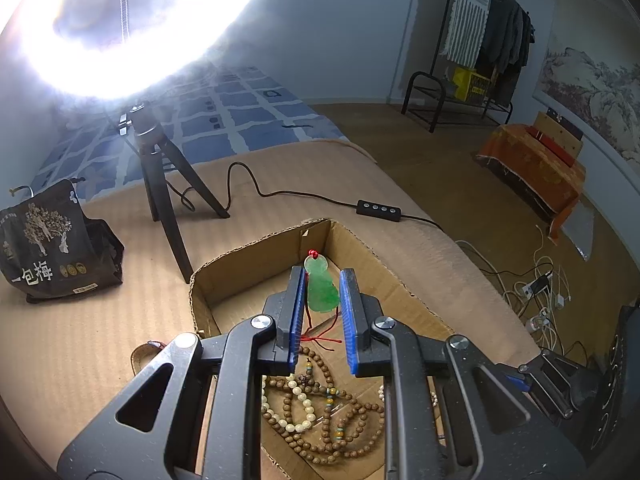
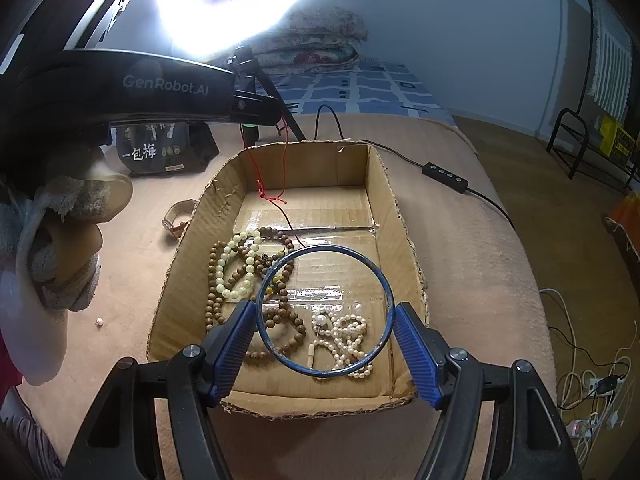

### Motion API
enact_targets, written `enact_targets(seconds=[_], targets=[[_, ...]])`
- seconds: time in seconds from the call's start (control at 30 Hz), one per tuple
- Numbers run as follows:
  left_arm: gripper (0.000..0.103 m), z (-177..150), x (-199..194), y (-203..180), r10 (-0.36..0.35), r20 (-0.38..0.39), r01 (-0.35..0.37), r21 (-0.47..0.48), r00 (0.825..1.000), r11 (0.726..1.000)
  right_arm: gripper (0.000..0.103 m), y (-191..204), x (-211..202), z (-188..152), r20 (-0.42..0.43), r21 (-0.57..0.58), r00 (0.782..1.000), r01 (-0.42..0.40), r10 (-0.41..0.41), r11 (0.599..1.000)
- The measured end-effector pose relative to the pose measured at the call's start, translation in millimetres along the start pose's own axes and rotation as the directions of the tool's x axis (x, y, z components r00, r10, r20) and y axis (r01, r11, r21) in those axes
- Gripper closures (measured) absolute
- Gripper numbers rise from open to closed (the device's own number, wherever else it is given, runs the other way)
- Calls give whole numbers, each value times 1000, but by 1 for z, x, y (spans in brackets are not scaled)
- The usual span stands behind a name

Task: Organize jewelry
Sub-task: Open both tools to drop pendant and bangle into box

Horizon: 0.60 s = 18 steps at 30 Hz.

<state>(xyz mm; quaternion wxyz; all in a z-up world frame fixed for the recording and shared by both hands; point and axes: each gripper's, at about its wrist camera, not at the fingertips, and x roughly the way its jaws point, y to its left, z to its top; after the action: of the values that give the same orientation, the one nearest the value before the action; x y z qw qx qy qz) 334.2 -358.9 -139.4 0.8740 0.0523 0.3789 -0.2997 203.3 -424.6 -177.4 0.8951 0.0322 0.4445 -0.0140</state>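
Note:
My left gripper (image 1: 323, 271) is shut on a green jade pendant (image 1: 322, 290), held upright over the open cardboard box (image 1: 248, 256). The pendant's red cord (image 1: 320, 336) trails down into the box. In the right wrist view the same cord (image 2: 282, 160) hangs from the left gripper's black body (image 2: 160, 84). My right gripper (image 2: 324, 305) is shut on a thin blue bangle (image 2: 325, 247), its pads pressing the ring's two sides above the box (image 2: 400, 216). On the box floor lie wooden bead strings (image 2: 280, 316), a pale bead bracelet (image 2: 240, 264) and a pearl strand (image 2: 348, 332).
A ring light on a black tripod (image 1: 160, 184) stands behind the box, its cable and remote (image 1: 378, 210) running right. A black printed bag (image 1: 52, 248) sits at the left. A strapped watch (image 2: 178, 216) and a loose pearl (image 2: 99, 322) lie outside the box. A gloved hand (image 2: 68, 240) is at the left.

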Motion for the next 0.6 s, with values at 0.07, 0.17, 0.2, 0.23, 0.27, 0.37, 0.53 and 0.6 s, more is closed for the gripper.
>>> enact_targets(seconds=[0.07, 0.17, 0.2, 0.23, 0.27, 0.37, 0.53, 0.6], targets=[[87, 0, 0, 0, 2, 0, -2, 2, 1000, 1000, 30, 1, 1, 0, -1, -2, 1000, -2, 2, 1000], [87, 1, 0, -1, 3, 0, -3, 7, 1000, 1000, 30, 2, 1, 1, 0, -7, 1000, 0, 0, 1000], [87, 1, -1, -2, 2, 2, -2, 13, 1000, 1000, 30, 3, 1, 1, 0, -9, 1000, -1, 1, 1000], [87, 1, -1, -3, 3, 4, -3, 19, 1000, 1000, 30, 4, 1, 1, 0, -12, 1000, -2, 2, 1000], [87, 1, -2, -4, 6, 4, -7, 25, 1000, 1000, 30, 5, 1, 1, 2, -15, 1000, 2, -2, 1000], [86, 1, -2, -7, 18, -4, -18, 36, 1000, 999, 26, 7, 0, 2, 10, -22, 1000, 12, -12, 1000], [47, 1, -8, -8, 27, 16, -28, 27, 1000, 999, 10, 8, -4, 3, 31, -21, 999, 19, -18, 1000], [45, 1, -9, -7, 27, 16, -28, 22, 999, 999, 7, 9, -4, 3, 31, -23, 999, 26, -25, 999]])
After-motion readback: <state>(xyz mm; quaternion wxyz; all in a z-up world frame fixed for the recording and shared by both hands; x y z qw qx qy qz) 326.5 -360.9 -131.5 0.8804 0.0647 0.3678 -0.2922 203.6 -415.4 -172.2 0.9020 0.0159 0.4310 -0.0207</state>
